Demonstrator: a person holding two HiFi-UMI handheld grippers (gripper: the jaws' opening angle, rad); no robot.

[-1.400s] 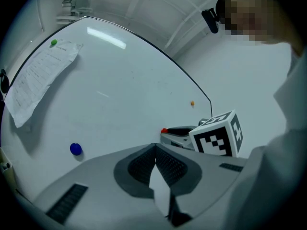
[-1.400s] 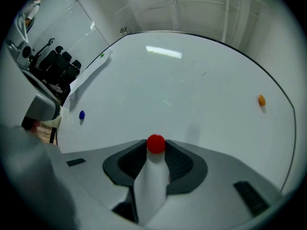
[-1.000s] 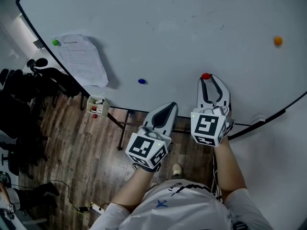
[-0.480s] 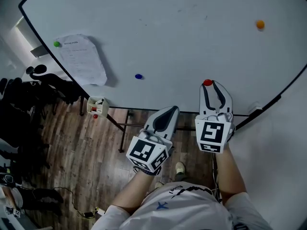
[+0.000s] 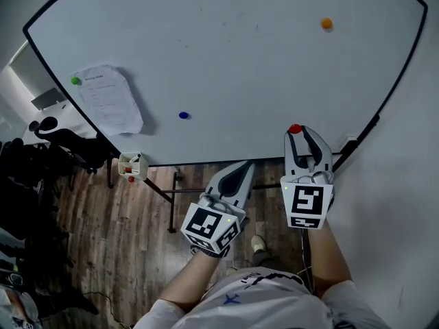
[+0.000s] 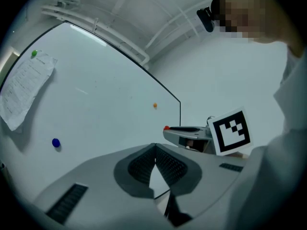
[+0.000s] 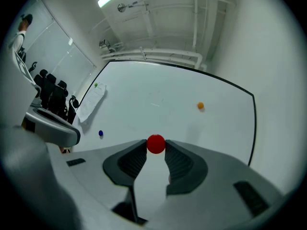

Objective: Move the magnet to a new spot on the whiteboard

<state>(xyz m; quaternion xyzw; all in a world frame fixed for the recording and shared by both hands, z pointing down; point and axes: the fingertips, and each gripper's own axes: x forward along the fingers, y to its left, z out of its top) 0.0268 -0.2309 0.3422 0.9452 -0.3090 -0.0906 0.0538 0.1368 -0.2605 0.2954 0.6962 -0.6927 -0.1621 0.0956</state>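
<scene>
The whiteboard (image 5: 226, 60) fills the upper head view. My right gripper (image 5: 296, 131) is shut on a small red magnet (image 5: 295, 128), pinched between its fingertips in front of the board's lower right part. In the right gripper view that red magnet (image 7: 156, 144) sits right at the tips of the right gripper (image 7: 156, 148). Whether it touches the board I cannot tell. My left gripper (image 5: 244, 163) hangs lower, below the board's bottom edge, its jaws shut on nothing; in its own view the left gripper (image 6: 155, 145) has both pads meeting.
On the board are a blue magnet (image 5: 183, 115), an orange magnet (image 5: 326, 23), and a green magnet (image 5: 75, 81) pinning a paper sheet (image 5: 110, 101). A small box of markers (image 5: 132, 164) hangs at the board's lower left. Dark chairs (image 5: 41, 156) stand on the wooden floor at the left.
The head view has swung, so the board sits differently in frame. My right gripper still holds the red magnet and has drifted slightly farther from the blue magnet. The left gripper stays shut.
</scene>
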